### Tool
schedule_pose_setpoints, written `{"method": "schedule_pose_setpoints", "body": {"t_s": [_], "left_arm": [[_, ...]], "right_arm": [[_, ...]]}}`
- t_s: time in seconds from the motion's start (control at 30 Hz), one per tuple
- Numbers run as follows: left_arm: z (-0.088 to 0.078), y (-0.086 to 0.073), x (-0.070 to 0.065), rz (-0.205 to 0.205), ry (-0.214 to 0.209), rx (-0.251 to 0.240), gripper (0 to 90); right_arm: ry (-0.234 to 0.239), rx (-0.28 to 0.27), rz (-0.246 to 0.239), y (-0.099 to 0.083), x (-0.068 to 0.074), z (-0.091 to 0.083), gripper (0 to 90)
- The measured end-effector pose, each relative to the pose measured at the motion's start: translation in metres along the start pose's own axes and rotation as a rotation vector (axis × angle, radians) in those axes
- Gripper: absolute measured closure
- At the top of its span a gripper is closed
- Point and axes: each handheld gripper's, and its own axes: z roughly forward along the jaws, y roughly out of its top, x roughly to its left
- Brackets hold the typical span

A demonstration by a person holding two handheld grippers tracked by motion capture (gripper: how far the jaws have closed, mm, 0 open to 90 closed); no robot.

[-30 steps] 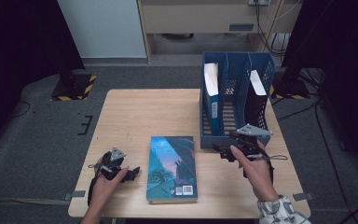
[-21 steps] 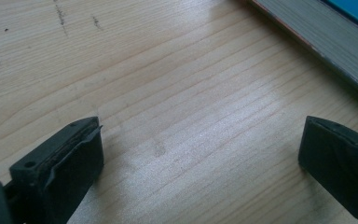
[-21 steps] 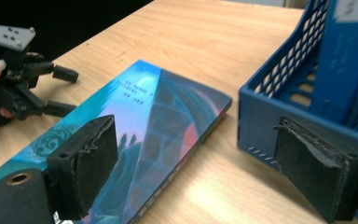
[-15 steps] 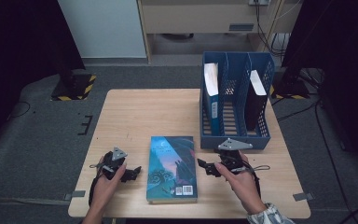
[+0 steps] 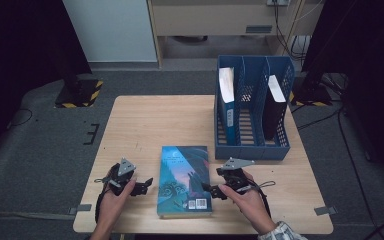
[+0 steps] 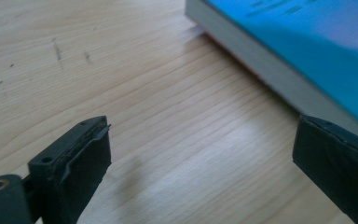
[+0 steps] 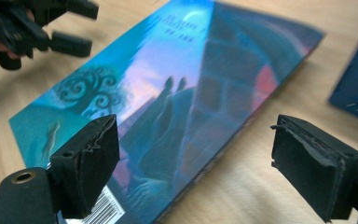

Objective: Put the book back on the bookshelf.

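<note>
Wooden table [image 5: 145, 125], flat book [image 5: 185, 180] between two open-jawed grippers.

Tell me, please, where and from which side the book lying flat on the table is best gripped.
Probably by its two long edges. The book lies flat, cover up, with the left gripper open beside its left edge and the right gripper open at its right edge near the barcode corner. Its thickness looks small enough for open jaws, so coming in level from each side and pinching cover to underside seems best.
</note>
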Motion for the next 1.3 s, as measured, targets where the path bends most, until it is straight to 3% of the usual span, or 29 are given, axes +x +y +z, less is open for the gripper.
{"method": "schedule_pose_setpoints", "body": {"t_s": [0.1,0.2,0.47,0.57,0.73,0.83,1.03,1.13,1.3], "left_arm": [[-0.004,0.002,-0.008,-0.004,-0.034,-0.029,4.8],[-0.005,0.003,-0.014,-0.037,-0.082,-0.044,5.4],[0.001,0.014,-0.045,0.035,-0.129,-0.010,8.3],[0.008,0.016,-0.050,0.031,-0.138,0.008,9.8],[0.015,0.020,-0.050,0.002,-0.181,0.011,15.4],[0.020,0.021,-0.049,-0.018,-0.229,0.019,17.0],[0.026,0.022,-0.044,-0.060,-0.257,0.028,16.2],[0.028,0.022,-0.041,-0.067,-0.267,0.030,16.0],[0.031,0.024,-0.038,-0.071,-0.281,0.036,15.9]], "right_arm": [[0.023,0.029,-0.010,-0.002,0.004,0.006,14.7],[0.038,0.052,-0.023,-0.005,0.007,0.011,14.8],[0.047,0.111,-0.048,-0.012,0.013,0.024,12.9],[0.046,0.113,-0.043,-0.012,0.011,0.025,13.1],[0.055,0.140,-0.032,-0.014,0.010,0.027,11.2],[0.070,0.144,-0.021,-0.015,0.008,0.027,11.3],[0.088,0.147,0.008,-0.016,0.005,0.028,11.1],[0.109,0.153,0.044,-0.017,0.003,0.030,10.6],[0.133,0.161,0.061,-0.018,-0.001,0.032,10.2]]}}
